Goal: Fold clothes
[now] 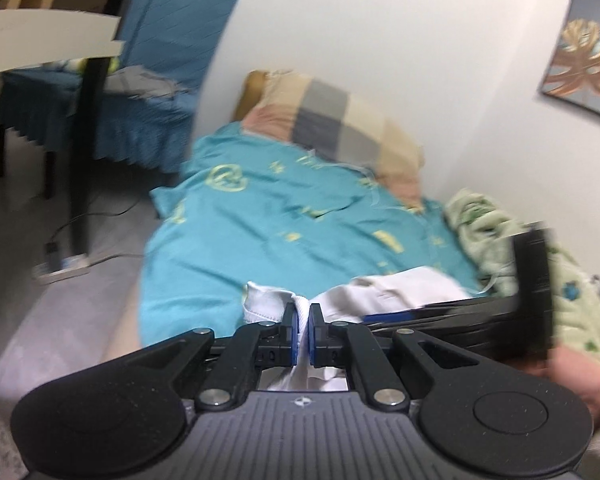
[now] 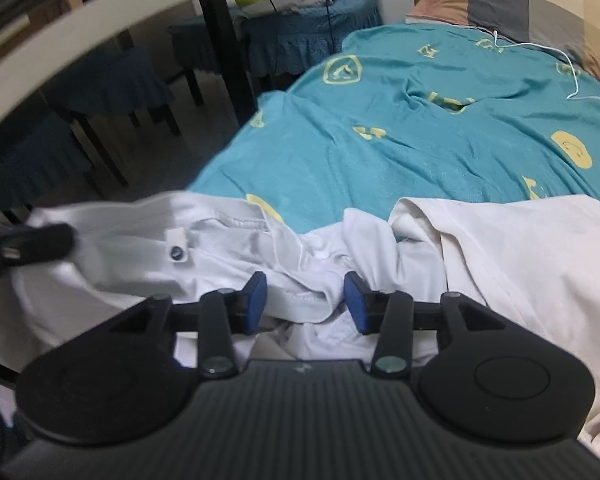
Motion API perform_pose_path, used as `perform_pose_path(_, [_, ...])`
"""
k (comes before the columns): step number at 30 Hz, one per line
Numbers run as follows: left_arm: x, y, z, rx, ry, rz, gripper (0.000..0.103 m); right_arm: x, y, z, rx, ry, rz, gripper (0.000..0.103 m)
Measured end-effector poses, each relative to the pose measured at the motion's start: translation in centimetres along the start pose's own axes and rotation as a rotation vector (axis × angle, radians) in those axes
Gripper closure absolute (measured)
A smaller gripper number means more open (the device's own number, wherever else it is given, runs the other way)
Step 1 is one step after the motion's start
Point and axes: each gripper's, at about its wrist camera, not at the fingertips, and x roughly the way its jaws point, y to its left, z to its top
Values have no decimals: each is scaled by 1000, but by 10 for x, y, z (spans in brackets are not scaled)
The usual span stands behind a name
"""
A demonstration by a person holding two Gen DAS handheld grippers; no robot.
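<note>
L wrist: left claw (image 1: 303, 326) clamped on white garment (image 1: 266, 300) edge; bed (image 1: 260, 220) w/ teal sheet, plaid pillow (image 1: 340, 120) behind. R wrist: right claw (image 2: 306, 300) jaws apart over crumpled garment, pads not pressing; cream cloth (image 2: 520, 260) beside.

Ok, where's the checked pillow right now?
The checked pillow lies at the far end of the bed against the white wall, its near edge on the teal sheet; the right wrist view shows it at the top right corner.
</note>
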Motion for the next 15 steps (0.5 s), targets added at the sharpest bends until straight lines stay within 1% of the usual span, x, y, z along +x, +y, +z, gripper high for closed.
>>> perform_pose_path(3, [-5,-3,2,-9,-17,-40,98,15,8,0,-61,35,-100,60])
perform_pose_path(4, [-7,-4,3,-11,-19,-51,98,18,10,0,-79,36,-116,60])
perform_pose_path(6, [-6,-3,4,-16,-10,-53,98,25,12,-1,-103,36,-146,71])
perform_pose_path(7, [-5,-2,4,-19,-3,-51,98,26,12,-2,-105,28,-164,88])
perform_pose_path(8, [-3,0,4,-23,10,-44,98,25,11,-1,-96,16,-173,91])
perform_pose_path(10, [3,5,2,-41,44,-28,97,19,6,2,-57,-11,-165,96])
perform_pose_path(14, [18,17,-5,-101,130,19,97,-9,-3,15,21,-111,-137,96])
perform_pose_path(15, [22,20,-7,-118,152,30,95,-18,-2,19,29,-142,-135,96])
